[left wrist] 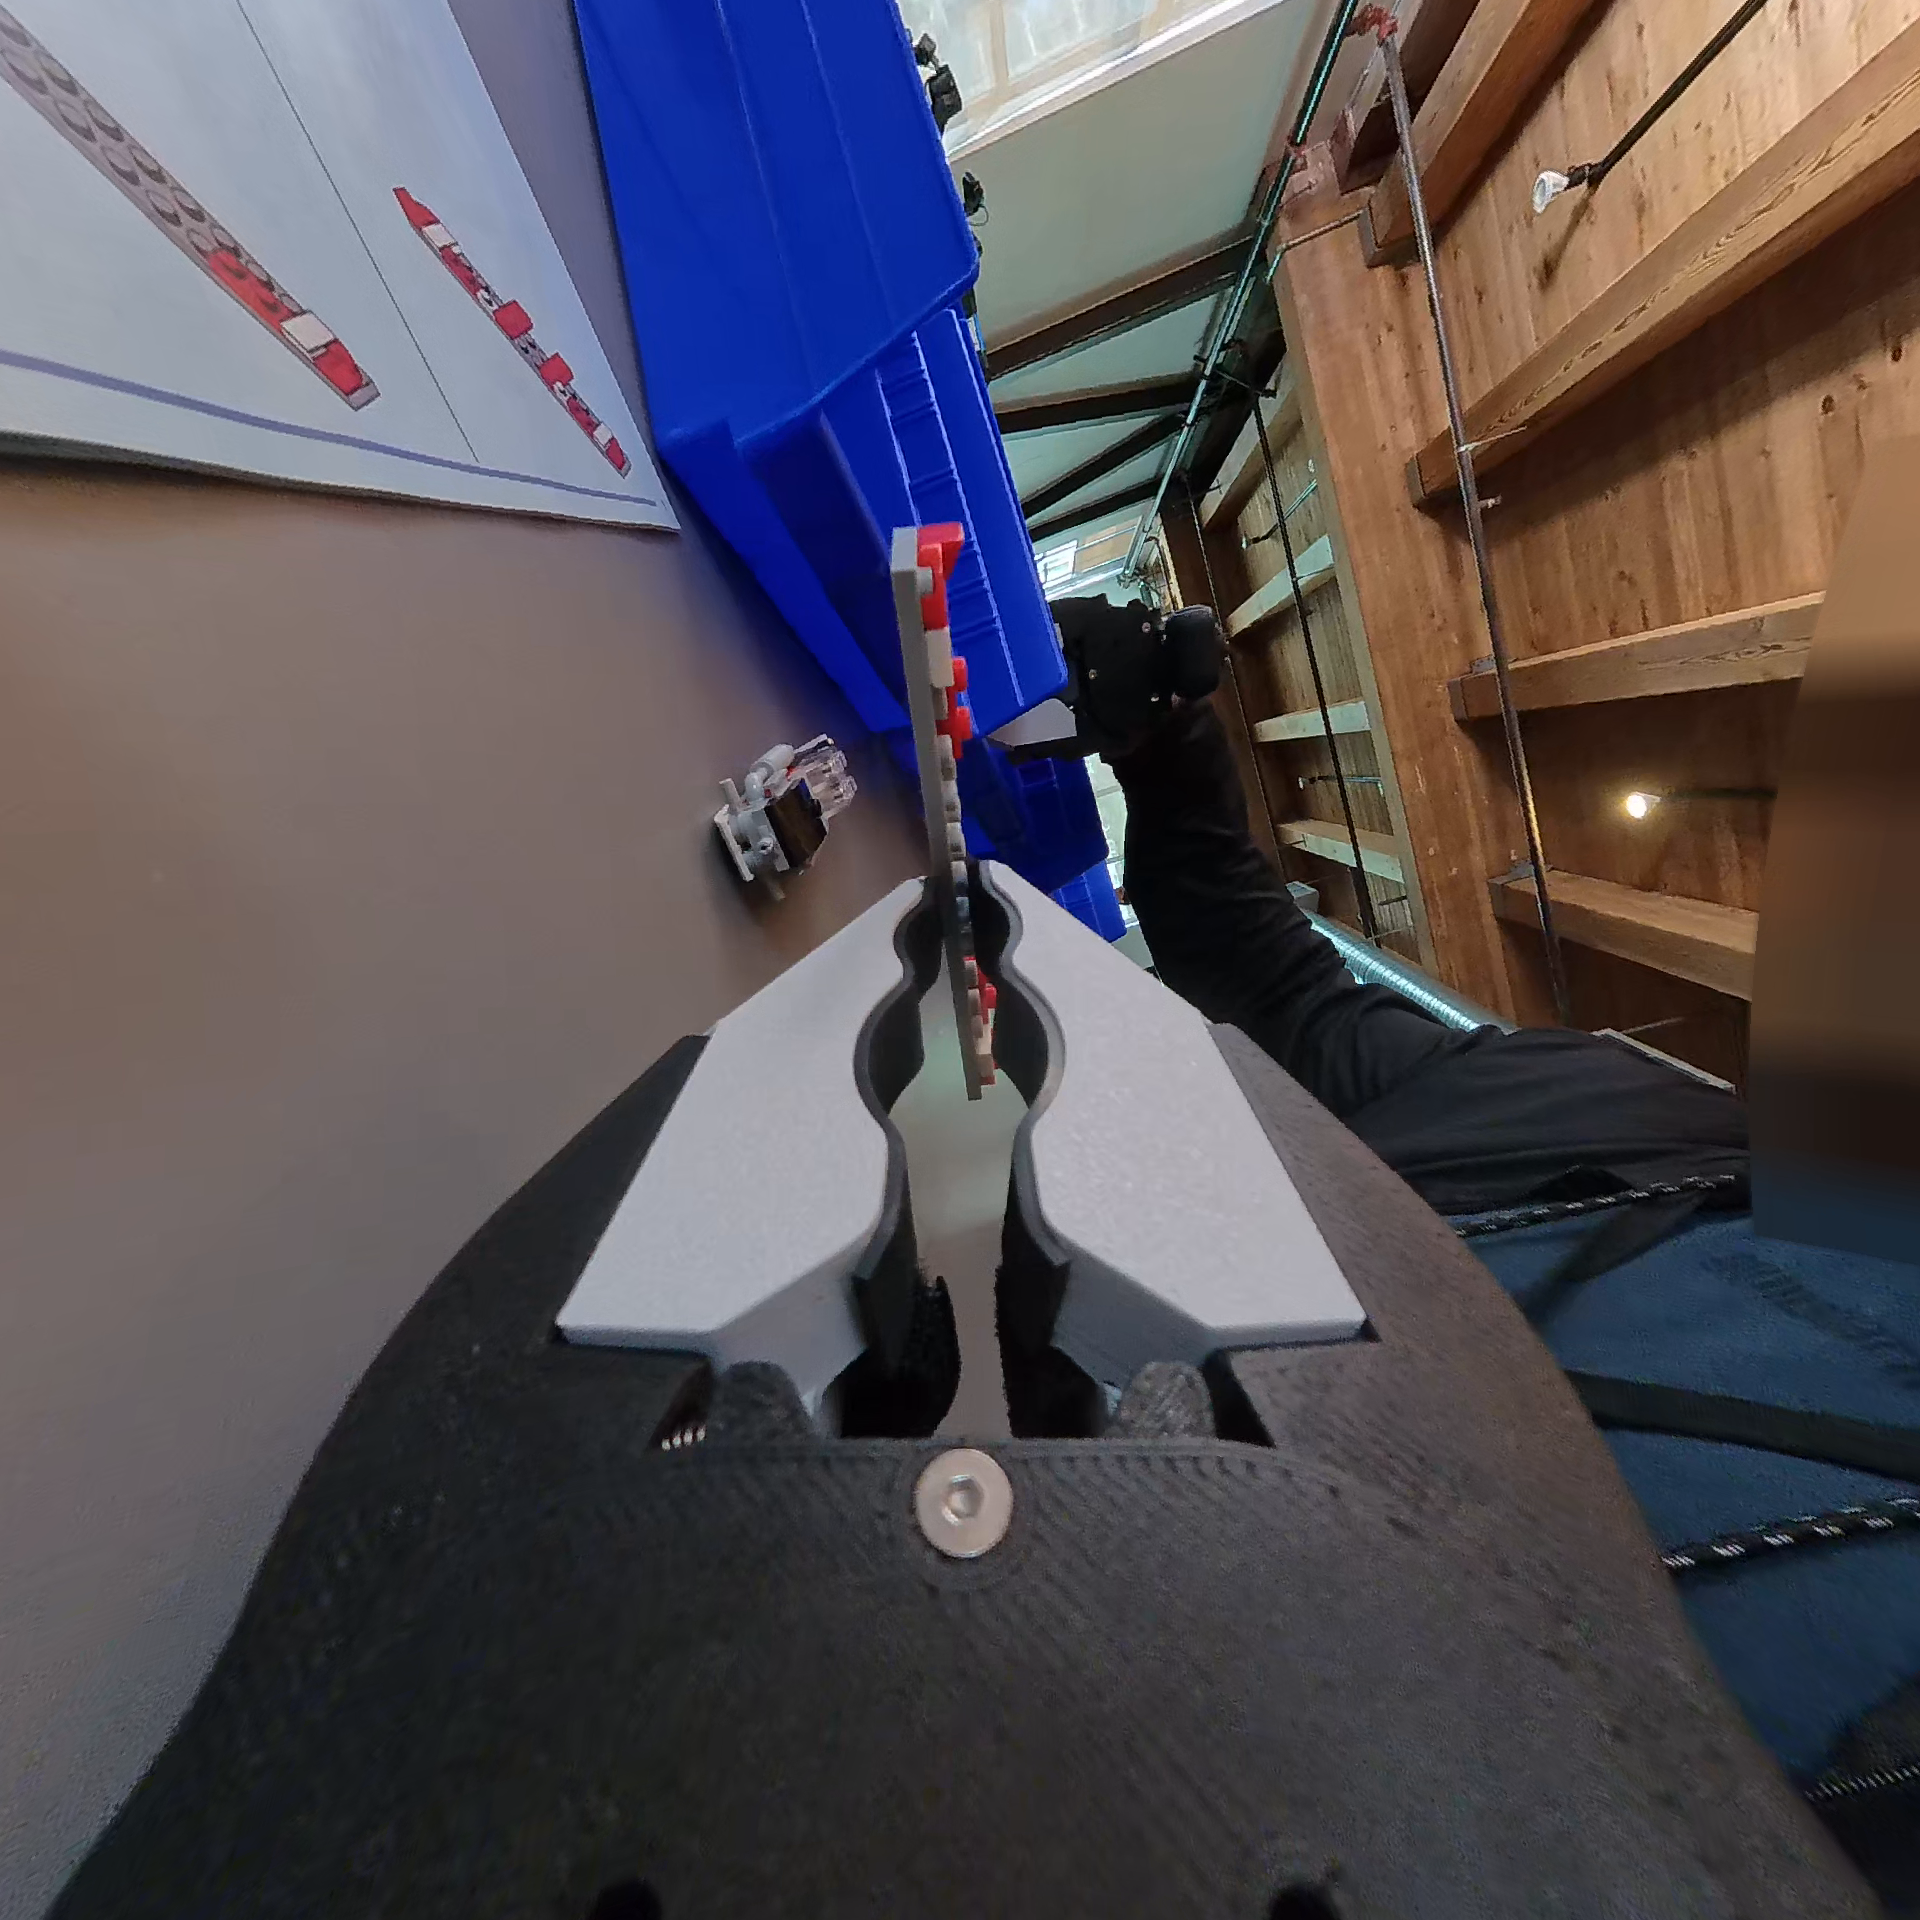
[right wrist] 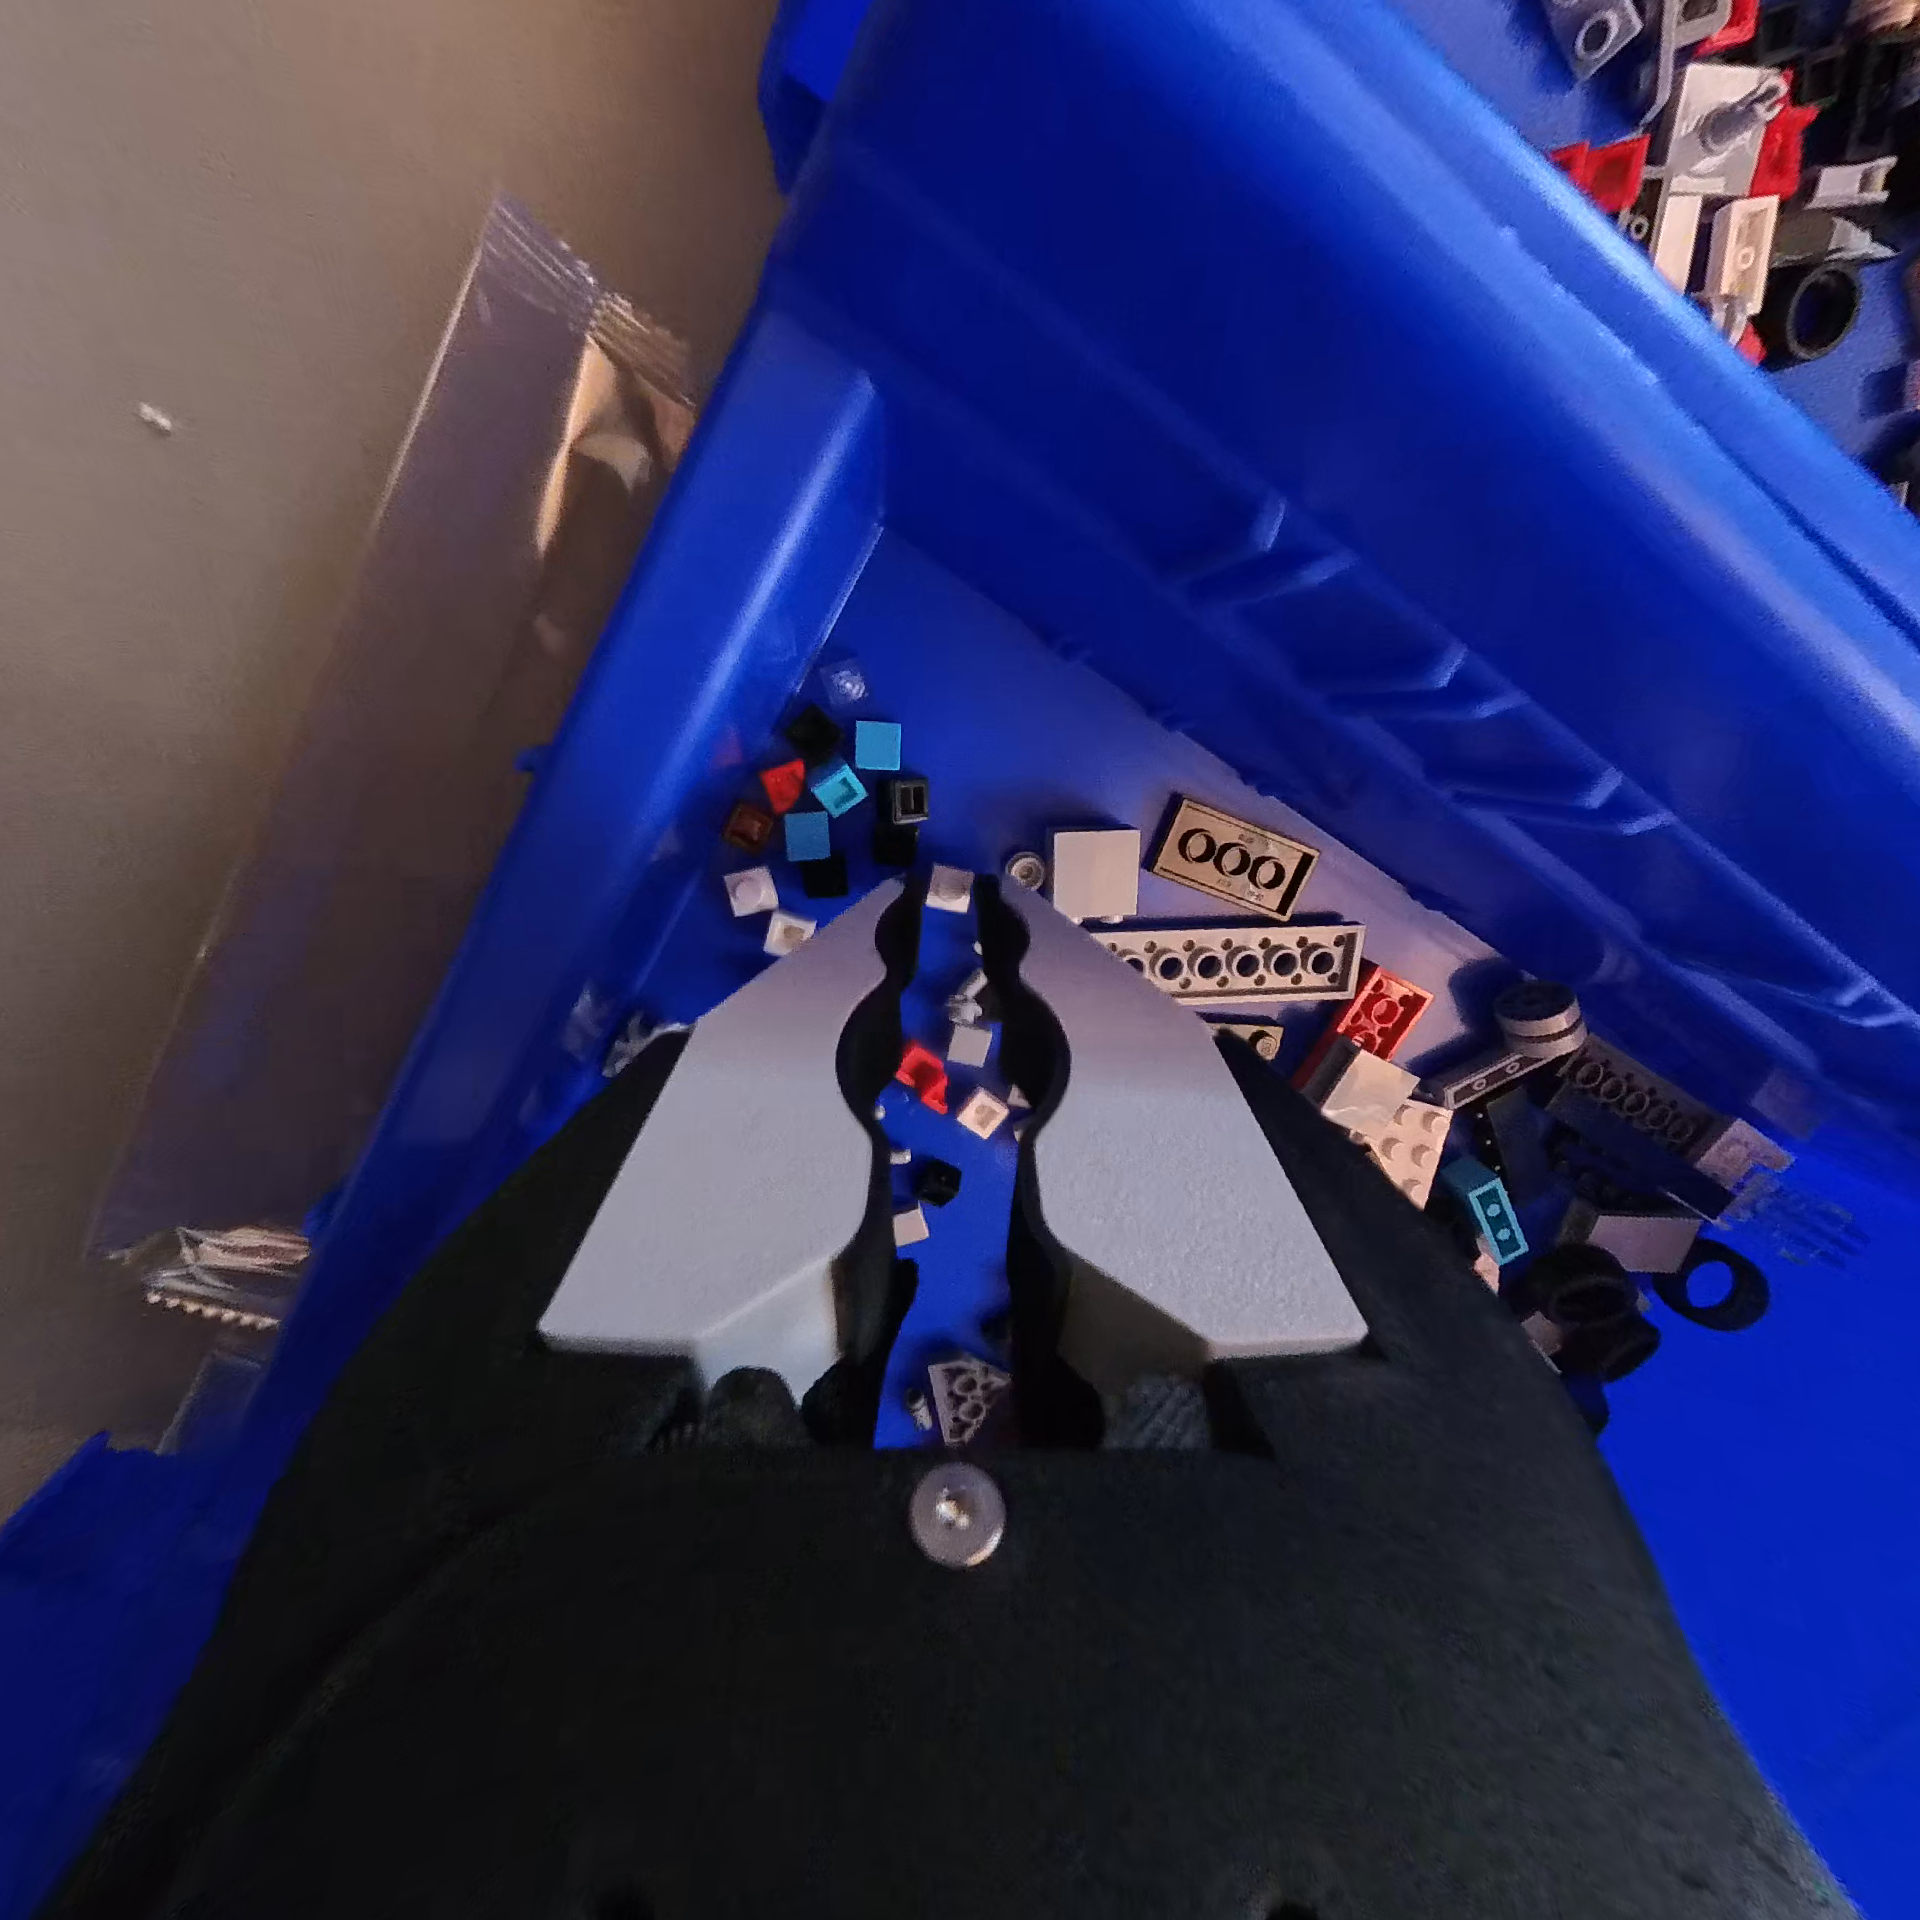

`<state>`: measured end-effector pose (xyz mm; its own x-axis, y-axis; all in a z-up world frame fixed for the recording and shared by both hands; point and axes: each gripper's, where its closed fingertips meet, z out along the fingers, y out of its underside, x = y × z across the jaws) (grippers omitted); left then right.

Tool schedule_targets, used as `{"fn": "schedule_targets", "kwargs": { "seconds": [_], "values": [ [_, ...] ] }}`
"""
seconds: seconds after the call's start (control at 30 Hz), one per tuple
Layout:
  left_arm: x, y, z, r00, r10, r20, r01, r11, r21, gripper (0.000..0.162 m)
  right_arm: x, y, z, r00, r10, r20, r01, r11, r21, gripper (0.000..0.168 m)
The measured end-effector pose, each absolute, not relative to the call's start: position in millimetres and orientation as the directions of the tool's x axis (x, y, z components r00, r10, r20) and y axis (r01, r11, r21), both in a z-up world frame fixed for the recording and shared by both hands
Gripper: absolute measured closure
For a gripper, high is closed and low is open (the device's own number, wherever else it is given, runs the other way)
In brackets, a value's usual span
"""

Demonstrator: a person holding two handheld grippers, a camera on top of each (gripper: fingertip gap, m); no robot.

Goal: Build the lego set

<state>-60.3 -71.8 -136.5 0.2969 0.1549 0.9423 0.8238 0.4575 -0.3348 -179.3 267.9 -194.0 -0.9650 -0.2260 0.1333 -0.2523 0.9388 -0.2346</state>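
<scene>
Left gripper (left wrist: 961,883) is seen clamped on a long grey plate (left wrist: 928,748) studded with red and white pieces, held edge-on beside the blue bins (left wrist: 790,260); a small grey sub-assembly (left wrist: 784,805) lies on the brown table (left wrist: 312,779). Right gripper (right wrist: 951,891) is held slightly parted over a white tile (right wrist: 948,886) among loose bricks in a blue bin (right wrist: 1351,520), whether gripped cannot be told

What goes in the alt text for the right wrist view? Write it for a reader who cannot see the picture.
The right gripper, jaws slightly apart, reaches into a blue bin, its tips around a small white tile among loose lego pieces. A long grey plate with holes lies to the right of the tips. A second bin of parts shows at top right.
</scene>
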Motion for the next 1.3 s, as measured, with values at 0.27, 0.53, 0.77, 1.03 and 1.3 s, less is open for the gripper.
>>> {"fn": "schedule_targets", "kwargs": {
  "seconds": [0.27, 0.53, 0.77, 1.03, 1.3],
  "values": [
    [-61, -72, -136, 0.299, 0.159, 0.941, 0.819, 0.462, -0.339, 0.158, -179, 266, -196, -0.97, -0.209, 0.127, -0.234, 0.942, -0.242, 0.159],
    [-60, -73, -135, 0.312, 0.17, 0.935, 0.809, 0.468, -0.355, 0.158, -181, 252, -135, -0.962, -0.008, 0.274, -0.122, 0.908, -0.401, 0.159],
    [-60, -73, -132, 0.326, 0.157, 0.932, 0.806, 0.469, -0.36, 0.158, -89, 202, -87, -0.962, 0.09, 0.258, -0.081, 0.808, -0.583, 0.159],
    [-60, -74, -130, 0.339, 0.148, 0.929, 0.8, 0.475, -0.368, 0.158, -16, 156, -162, -0.991, 0.117, 0.071, 0.053, 0.806, -0.59, 0.159],
    [-59, -76, -128, 0.354, 0.157, 0.922, 0.785, 0.486, -0.384, 0.158, -6, 156, -201, -0.991, 0.115, 0.073, 0.061, 0.853, -0.519, 0.159]
  ]
}}
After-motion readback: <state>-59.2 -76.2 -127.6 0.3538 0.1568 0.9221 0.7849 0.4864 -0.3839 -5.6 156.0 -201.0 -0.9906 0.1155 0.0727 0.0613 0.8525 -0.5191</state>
